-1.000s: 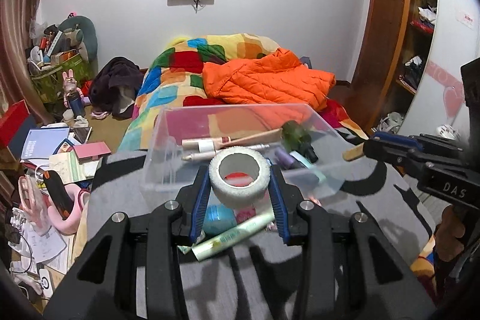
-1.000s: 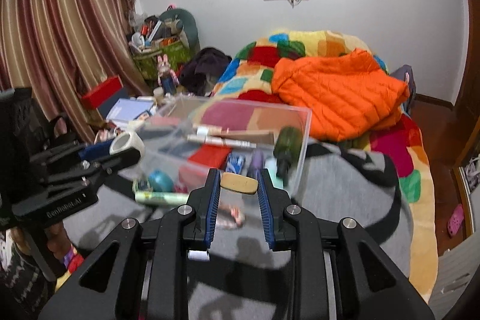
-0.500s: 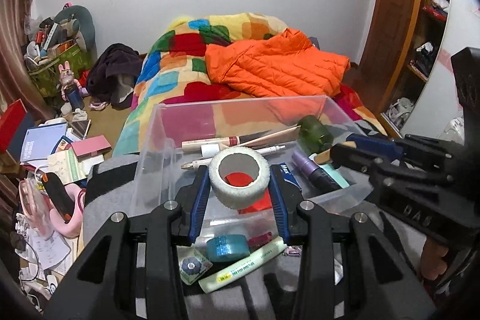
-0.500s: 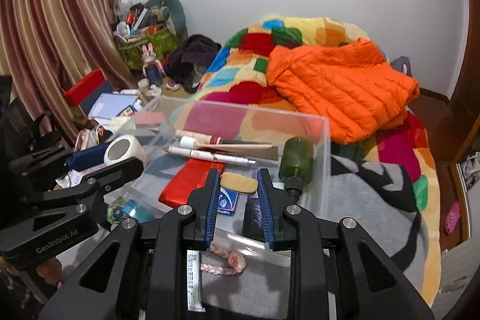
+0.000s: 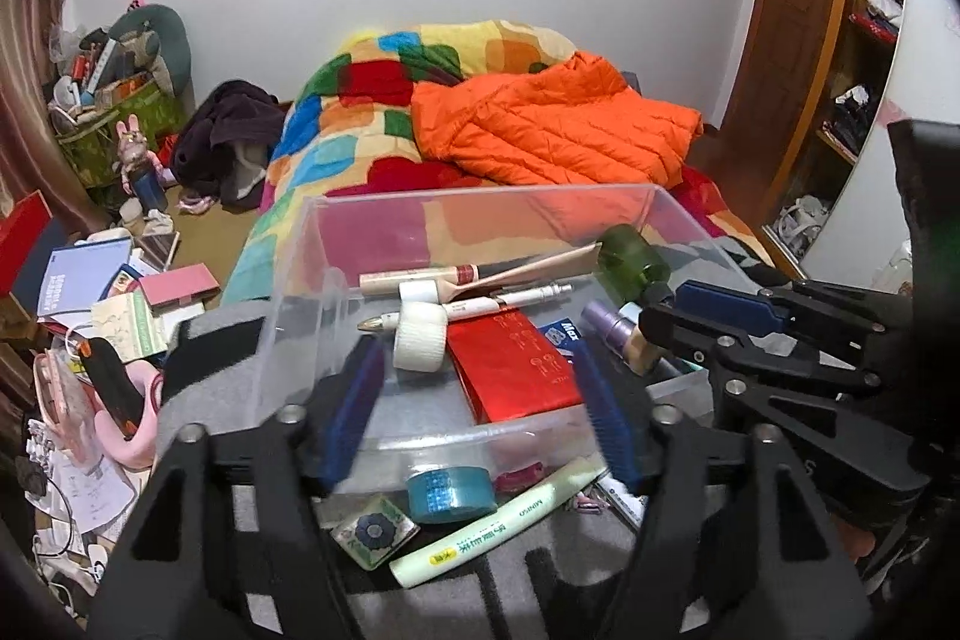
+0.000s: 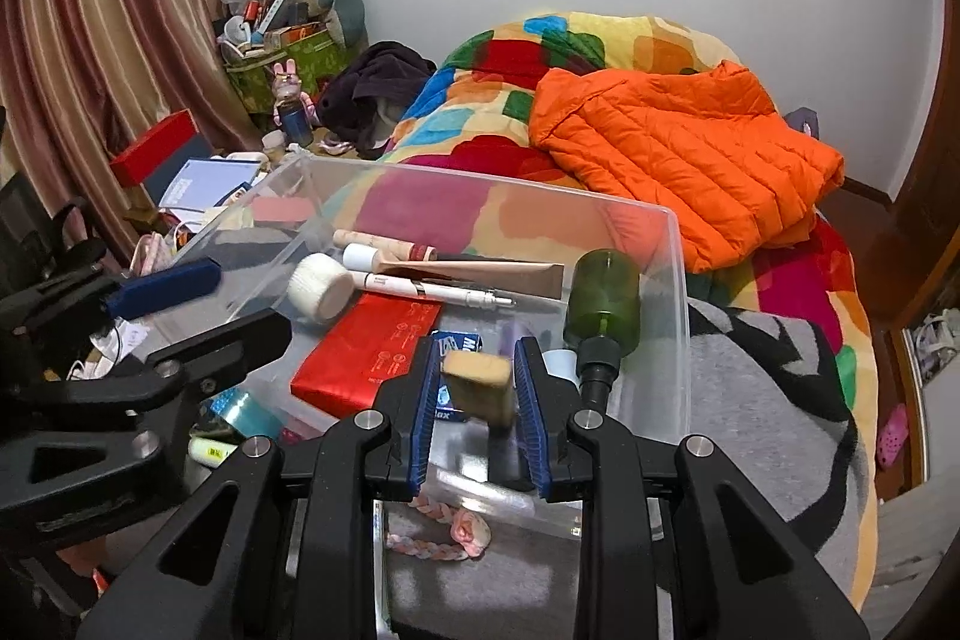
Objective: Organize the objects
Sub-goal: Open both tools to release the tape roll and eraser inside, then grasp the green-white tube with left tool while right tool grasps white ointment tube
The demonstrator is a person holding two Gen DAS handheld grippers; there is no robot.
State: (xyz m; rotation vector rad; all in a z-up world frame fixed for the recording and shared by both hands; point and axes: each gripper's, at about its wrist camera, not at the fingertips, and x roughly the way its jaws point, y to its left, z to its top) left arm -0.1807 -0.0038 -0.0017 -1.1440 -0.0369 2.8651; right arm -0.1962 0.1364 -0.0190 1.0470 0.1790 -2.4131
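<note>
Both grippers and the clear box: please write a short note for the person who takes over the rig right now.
Left gripper: fingers have just been opening, nothing between them; the white tape roll it carried now lies inside the clear box.
Right gripper: shut on a tan block, held over the box.
Done: tape roll, red packet, green bottle and pens are in the box.
Left: release the block; then the blue tape, green tube and pink braid outside the box.
</note>
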